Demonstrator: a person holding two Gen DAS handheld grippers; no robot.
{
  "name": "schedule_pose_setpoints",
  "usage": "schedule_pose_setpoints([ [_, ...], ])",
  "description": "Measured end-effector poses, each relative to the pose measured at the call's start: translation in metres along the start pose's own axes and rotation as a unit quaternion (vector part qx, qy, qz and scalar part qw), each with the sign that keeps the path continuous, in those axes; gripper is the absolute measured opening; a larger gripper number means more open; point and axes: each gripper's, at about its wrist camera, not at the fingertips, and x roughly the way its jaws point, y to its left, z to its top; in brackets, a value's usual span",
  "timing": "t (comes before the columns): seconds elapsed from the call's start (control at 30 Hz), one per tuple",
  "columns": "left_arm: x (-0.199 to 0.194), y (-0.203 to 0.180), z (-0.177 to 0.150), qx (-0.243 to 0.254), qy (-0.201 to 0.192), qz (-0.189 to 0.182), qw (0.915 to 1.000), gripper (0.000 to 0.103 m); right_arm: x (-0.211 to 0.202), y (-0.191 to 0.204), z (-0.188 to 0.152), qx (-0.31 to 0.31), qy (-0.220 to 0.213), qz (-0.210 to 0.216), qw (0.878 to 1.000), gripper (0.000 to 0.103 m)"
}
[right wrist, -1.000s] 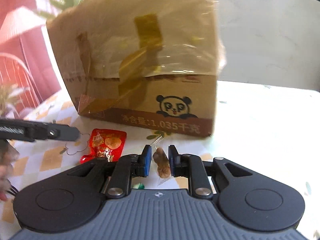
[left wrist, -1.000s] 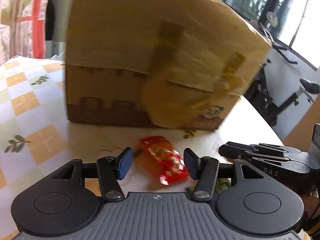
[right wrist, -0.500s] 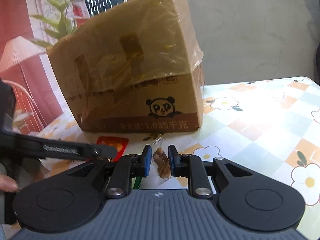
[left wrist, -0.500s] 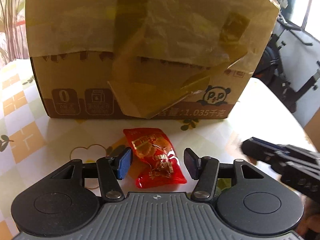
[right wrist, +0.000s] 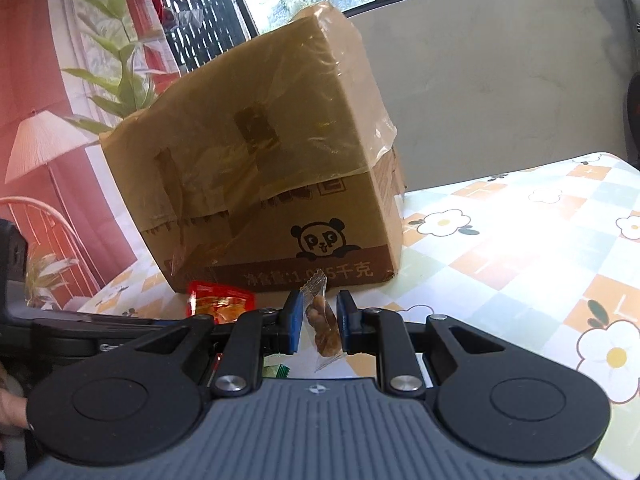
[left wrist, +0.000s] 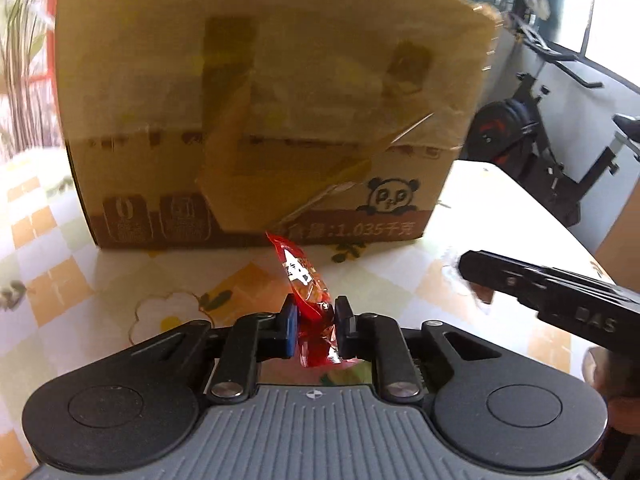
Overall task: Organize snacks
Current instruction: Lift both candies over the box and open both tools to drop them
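The left gripper is closed on a red packet, its blue pads pinching the packet's crumpled lower half. The packet stands on edge between the pads: its long axis runs up and away from the gripper, leaning slightly left, with the far sealed end pointing toward the base of the box and the near end hanging just below the pads. The right gripper is closed on a clear packet of brown nuts. This packet is held upright, its long axis near vertical and tilted a little; the serrated top seal rises above the pads and points toward the box, and the lower seal hangs below them. In the right wrist view, the red packet appears to the left of the right gripper, just in front of the box. The box stands on the bench, which carries a checked cloth with flower prints, directly ahead of both grippers. In the left wrist view, the right gripper enters from the right edge, above the bench.
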Motion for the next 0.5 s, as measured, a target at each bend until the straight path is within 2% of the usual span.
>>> schedule_pose_setpoints([
  [0.1, -0.013, -0.001, 0.001, 0.017, -0.017, -0.009, 0.9997, 0.019, 0.000, 0.001, 0.000, -0.003, -0.003, 0.003, 1.000, 0.020],
  [0.33, -0.050, 0.021, 0.004, -0.002, -0.040, -0.018, 0.9990, 0.019, 0.000, 0.014, 0.002, -0.037, 0.017, -0.006, 0.999, 0.020],
  [0.5, -0.085, 0.055, -0.004, -0.024, -0.041, -0.010, 0.9988, 0.019, -0.018, 0.025, 0.018, -0.041, 0.003, 0.005, 0.999, 0.020],
])
